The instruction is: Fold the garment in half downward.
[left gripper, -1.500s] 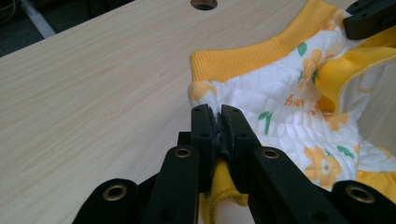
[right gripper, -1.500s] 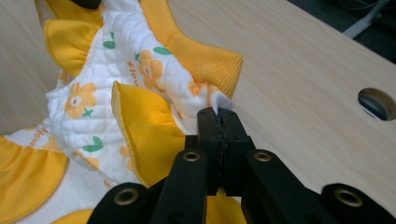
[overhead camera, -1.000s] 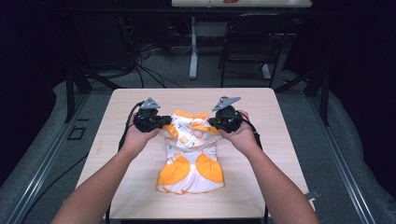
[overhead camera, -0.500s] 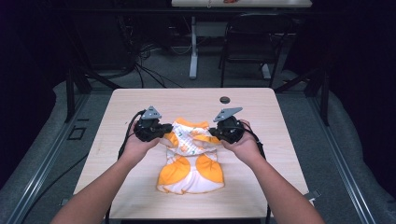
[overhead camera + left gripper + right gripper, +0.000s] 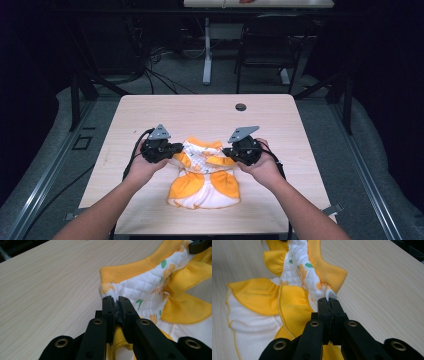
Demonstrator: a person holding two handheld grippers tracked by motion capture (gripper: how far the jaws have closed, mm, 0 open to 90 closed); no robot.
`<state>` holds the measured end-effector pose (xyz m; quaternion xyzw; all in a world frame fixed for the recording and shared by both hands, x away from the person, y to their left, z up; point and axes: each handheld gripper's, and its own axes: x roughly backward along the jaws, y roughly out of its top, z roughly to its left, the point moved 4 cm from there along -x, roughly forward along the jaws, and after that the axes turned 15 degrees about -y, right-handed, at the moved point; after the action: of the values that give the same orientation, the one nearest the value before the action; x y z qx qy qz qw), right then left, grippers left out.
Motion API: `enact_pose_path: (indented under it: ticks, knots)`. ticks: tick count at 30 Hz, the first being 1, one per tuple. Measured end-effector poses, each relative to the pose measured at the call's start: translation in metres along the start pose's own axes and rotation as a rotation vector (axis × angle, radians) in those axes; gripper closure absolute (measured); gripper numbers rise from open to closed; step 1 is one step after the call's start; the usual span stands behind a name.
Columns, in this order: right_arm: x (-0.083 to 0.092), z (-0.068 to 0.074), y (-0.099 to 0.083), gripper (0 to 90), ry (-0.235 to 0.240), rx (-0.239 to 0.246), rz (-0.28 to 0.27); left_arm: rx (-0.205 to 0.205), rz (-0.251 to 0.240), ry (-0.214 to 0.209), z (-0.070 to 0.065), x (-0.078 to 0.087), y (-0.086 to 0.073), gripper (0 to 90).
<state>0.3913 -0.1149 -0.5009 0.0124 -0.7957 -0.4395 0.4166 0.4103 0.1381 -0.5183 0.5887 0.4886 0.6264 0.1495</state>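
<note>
Both tools clamp garment; bare table, dark hole beyond.

A light wooden table with rounded corners stands on a grey floor, and a small dark round grommet sits near its far edge, right of the middle. Beyond the table a dark chair stands beside a white table leg, with black cables tangled on the floor to the left. Metal rails run along both sides.
</note>
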Motion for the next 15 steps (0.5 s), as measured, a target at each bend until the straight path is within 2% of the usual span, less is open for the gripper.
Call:
enact_pose_path:
  ticks: [4, 5, 15]
  knots:
    - [-0.001, 0.005, -0.007, 89.0, 0.003, 0.010, 0.011, 0.004, 0.009, -0.007, -0.006, -0.002, -0.005, 84.3]
    - [-0.001, 0.006, -0.008, 88.9, 0.002, -0.006, 0.005, 0.008, 0.010, -0.012, -0.007, -0.003, -0.006, 84.3]
    - [-0.005, 0.012, -0.031, 88.8, 0.027, -0.032, 0.026, 0.027, -0.020, -0.055, -0.022, -0.005, -0.023, 84.1]
